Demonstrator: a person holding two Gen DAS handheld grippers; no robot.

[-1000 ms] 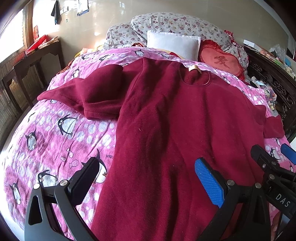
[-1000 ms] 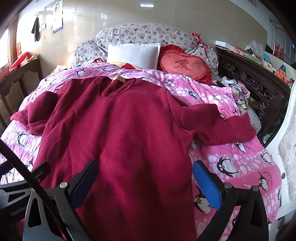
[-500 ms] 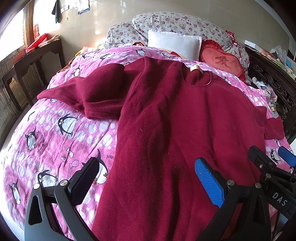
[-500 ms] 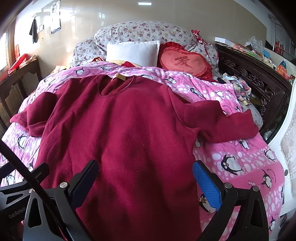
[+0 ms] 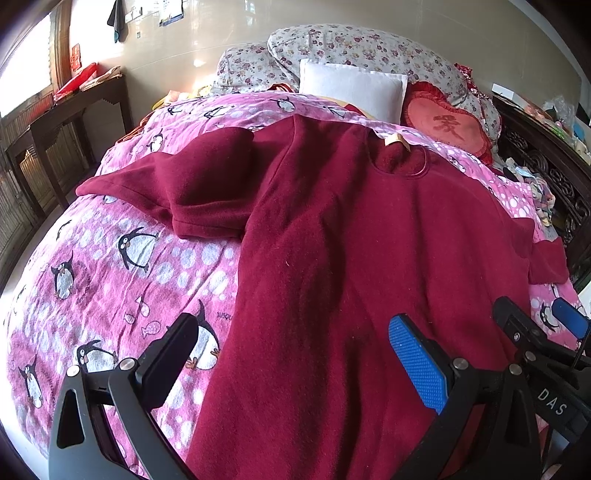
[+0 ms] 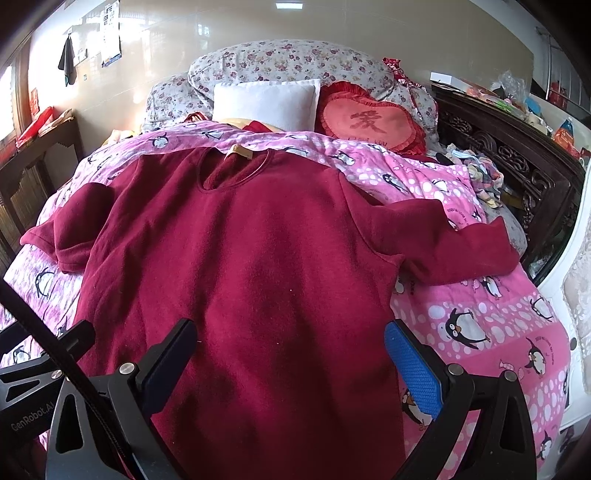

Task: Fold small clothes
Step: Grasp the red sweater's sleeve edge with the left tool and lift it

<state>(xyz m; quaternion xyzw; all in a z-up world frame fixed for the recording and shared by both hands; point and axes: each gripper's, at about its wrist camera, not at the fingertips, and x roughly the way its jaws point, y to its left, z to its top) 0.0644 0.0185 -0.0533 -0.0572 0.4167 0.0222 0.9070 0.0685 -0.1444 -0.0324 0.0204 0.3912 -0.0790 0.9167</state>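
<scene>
Both my left gripper (image 5: pixel 295 354) and right gripper (image 6: pixel 291 350) are hovering wide open, gripping nothing, sweater (image 6: pixel 240 258) stretching toward 12 o'clock.

Dark red long-sleeved fleece top (image 6: pixel 258 266): matt, fuzzy nap. Pink penguin-print cotton quilt (image 5: pixel 110 266): soft, lightly creased cloth. Left gripper (image 5: pixel 295 354): matt black plastic frame, metal screws, dimpled blue rubber pad. Dark carved wooden bed frame (image 6: pixel 517 162): glossy. Cream wall (image 6: pixel 369 33): smooth, shiny.
</scene>
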